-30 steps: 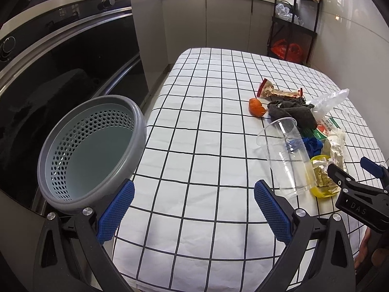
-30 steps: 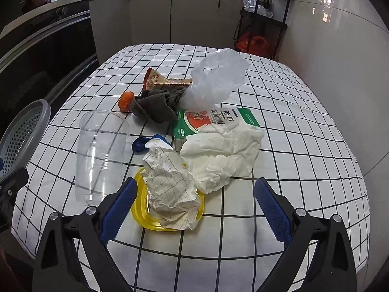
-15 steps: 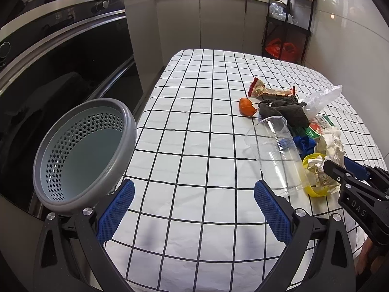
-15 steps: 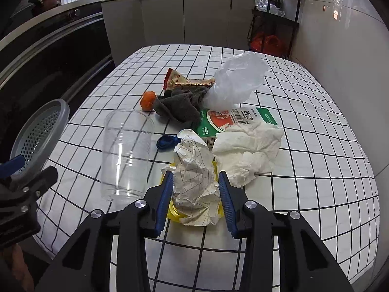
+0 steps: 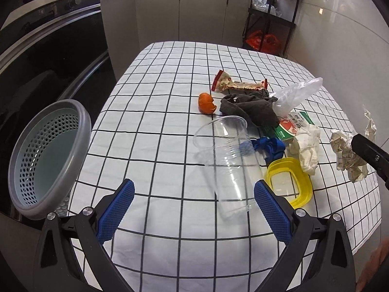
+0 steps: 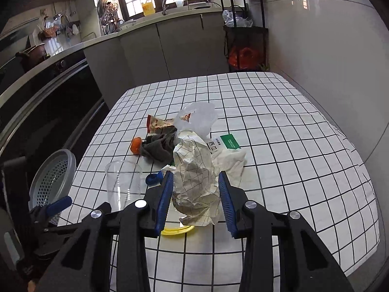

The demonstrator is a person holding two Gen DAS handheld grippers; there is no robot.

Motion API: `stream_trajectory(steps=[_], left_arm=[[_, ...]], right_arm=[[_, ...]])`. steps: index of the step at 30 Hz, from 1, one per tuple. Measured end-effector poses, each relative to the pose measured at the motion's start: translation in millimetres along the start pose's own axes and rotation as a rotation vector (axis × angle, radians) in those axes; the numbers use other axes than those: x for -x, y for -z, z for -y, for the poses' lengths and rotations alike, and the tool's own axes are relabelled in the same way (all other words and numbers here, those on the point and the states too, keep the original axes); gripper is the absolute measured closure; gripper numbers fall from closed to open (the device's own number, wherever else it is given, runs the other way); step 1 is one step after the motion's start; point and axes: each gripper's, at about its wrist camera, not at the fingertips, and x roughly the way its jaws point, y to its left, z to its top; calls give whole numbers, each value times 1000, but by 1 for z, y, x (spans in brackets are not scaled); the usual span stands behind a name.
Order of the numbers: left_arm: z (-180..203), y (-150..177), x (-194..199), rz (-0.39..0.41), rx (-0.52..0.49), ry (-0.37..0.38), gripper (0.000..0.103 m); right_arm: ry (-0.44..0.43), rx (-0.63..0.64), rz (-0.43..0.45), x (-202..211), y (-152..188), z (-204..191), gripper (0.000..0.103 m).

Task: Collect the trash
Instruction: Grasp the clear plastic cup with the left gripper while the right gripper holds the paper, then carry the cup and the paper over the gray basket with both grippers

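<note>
My right gripper [image 6: 195, 177] is shut on a crumpled checked paper [image 6: 194, 170] and holds it in the air above a yellow lid [image 6: 177, 230]. In the left wrist view that paper [image 5: 347, 155] hangs at the right edge. My left gripper [image 5: 193, 185] stands open over the table's near edge, nothing between its fingers, a lying clear plastic cup [image 5: 228, 160] just ahead. A grey perforated basket [image 5: 46, 158] sits against its left finger; what holds it I cannot tell. Orange peel [image 5: 206, 103], grey cloth [image 5: 252, 109], a snack wrapper [image 5: 235, 84] and white tissue [image 5: 306, 146] lie beyond.
The checked tablecloth [image 5: 158, 97] also carries a clear plastic bag [image 5: 296, 95], a green carton [image 5: 291, 124] and a blue scrap [image 5: 267, 146]. A dark oven front [image 5: 48, 60] runs along the left. A black shelf rack [image 5: 272, 19] stands at the far wall.
My right gripper closed on the crumpled checked paper and lifted it off the yellow lid. My left gripper, with the basket beside it, shifted toward the trash pile.
</note>
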Motion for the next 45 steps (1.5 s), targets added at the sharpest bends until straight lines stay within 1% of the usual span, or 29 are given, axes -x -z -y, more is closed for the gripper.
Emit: stream_trajectory(steps=[2,9,13,17,18,20,21,22,24,26,30,33,35,38,43,45], left_arm=[[5,-3,-4,-8,-4,17,6],[18,-10,-28,-45,-11,19,6],[23,-13,-46,-74,-11,6,6],[26,-12,-53,-85,-18,4,7],[26,-12,-53,-82,-16,8,9],[27,-12,-52,-81,-18,23,22],[28,-12,-53,-87,-23,29,32],[28,-12,-53,-93,-26,34,39],[29,-11,-54,-100,-30,42,45],[28,-10,-51,-91,-30,45,46],[19,-11,-32,-39,-23,37,47],[6,-14,-8,24,-16,21,47],[-4,-15,8,75,-15,-5,47],[-20,-17,33,154,-17,-68,47],[-59,-18,64,229,5,-132,47],[-77,-18,74,240,26,-155,47]], right_arm=[[-7,-15,-3,0,-2,4,66],[-17,-36,-12,0,-3,8,66],[-18,-40,-9,0,-3,9,66],[-20,-42,-20,-3,-2,10,66],[-20,-41,-22,-4,-1,10,66],[-20,-39,-25,-5,-1,11,66],[-21,-39,-27,-6,-1,11,66],[-23,-39,-30,-6,-1,11,66],[-28,-40,-36,-8,-1,11,66],[-35,-37,-39,-9,-1,9,66],[-44,-25,-33,-8,-1,4,66],[-55,-14,-35,-8,1,-3,66],[-67,-3,-35,-8,1,-11,66],[-91,17,-34,-8,2,-26,66],[-141,73,-29,-9,4,-64,66],[-177,85,-36,-10,3,-82,66]])
